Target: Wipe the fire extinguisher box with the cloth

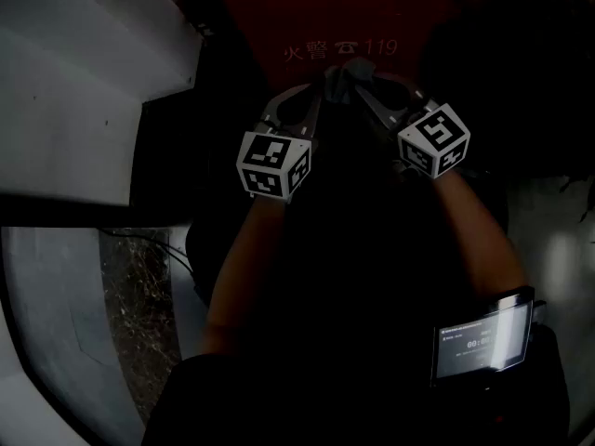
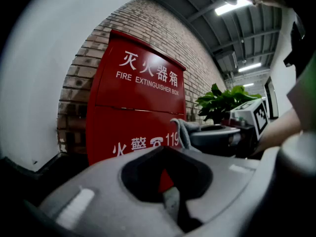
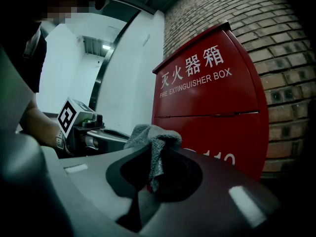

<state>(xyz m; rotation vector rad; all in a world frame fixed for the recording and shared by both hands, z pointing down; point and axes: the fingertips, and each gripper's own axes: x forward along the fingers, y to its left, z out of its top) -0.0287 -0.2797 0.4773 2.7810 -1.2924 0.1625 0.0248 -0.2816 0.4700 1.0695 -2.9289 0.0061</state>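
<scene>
The red fire extinguisher box (image 1: 307,17) stands against a brick wall, right in front of both grippers. It fills the middle of the left gripper view (image 2: 133,112) and the right side of the right gripper view (image 3: 212,107). A small grey cloth (image 1: 342,77) is bunched between the two gripper tips. My right gripper (image 3: 143,191) is shut on the cloth (image 3: 154,152), which hangs down inside its jaws. My left gripper (image 2: 173,209) is shut with a grey corner of the cloth (image 2: 171,201) pinched in it. The tips of both grippers (image 1: 321,86) (image 1: 367,86) nearly meet just short of the box front.
A white wall panel (image 1: 74,91) runs along the left of the box. A green potted plant (image 2: 224,102) stands to the box's right. A device with a lit screen (image 1: 479,342) hangs by the person's right arm. Marbled floor (image 1: 139,323) lies below.
</scene>
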